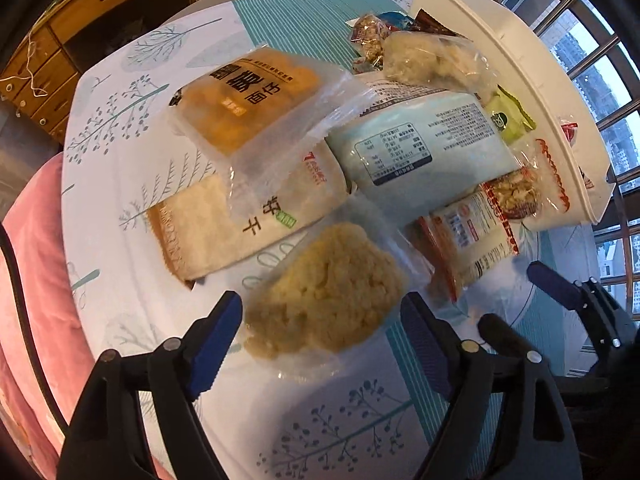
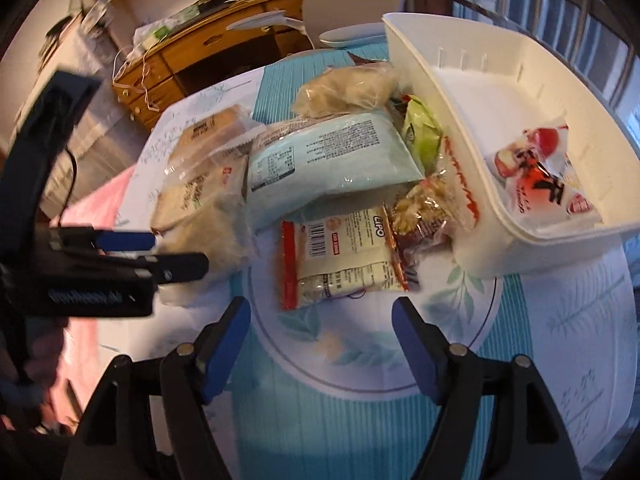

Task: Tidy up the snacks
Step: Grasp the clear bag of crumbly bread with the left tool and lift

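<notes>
A pile of snack packets lies on the table beside a white basket (image 2: 472, 92). My left gripper (image 1: 320, 340) is open, its fingers on either side of a clear bag of pale crumbly snack (image 1: 324, 292) without gripping it. My right gripper (image 2: 320, 340) is open and empty, just short of a red-edged LIPO packet (image 2: 340, 256). A light blue packet (image 1: 420, 148) (image 2: 332, 160), an orange bun packet (image 1: 248, 108) and a beige packet (image 1: 240, 216) lie in the pile. One red and white packet (image 2: 540, 176) lies in the basket.
The table has a white and teal patterned cloth (image 2: 360, 400). A pink cushion (image 1: 36, 260) sits at the left edge. A wooden desk (image 2: 208, 52) stands behind. Window bars (image 1: 600, 60) are at the right. The right gripper shows in the left wrist view (image 1: 560, 292).
</notes>
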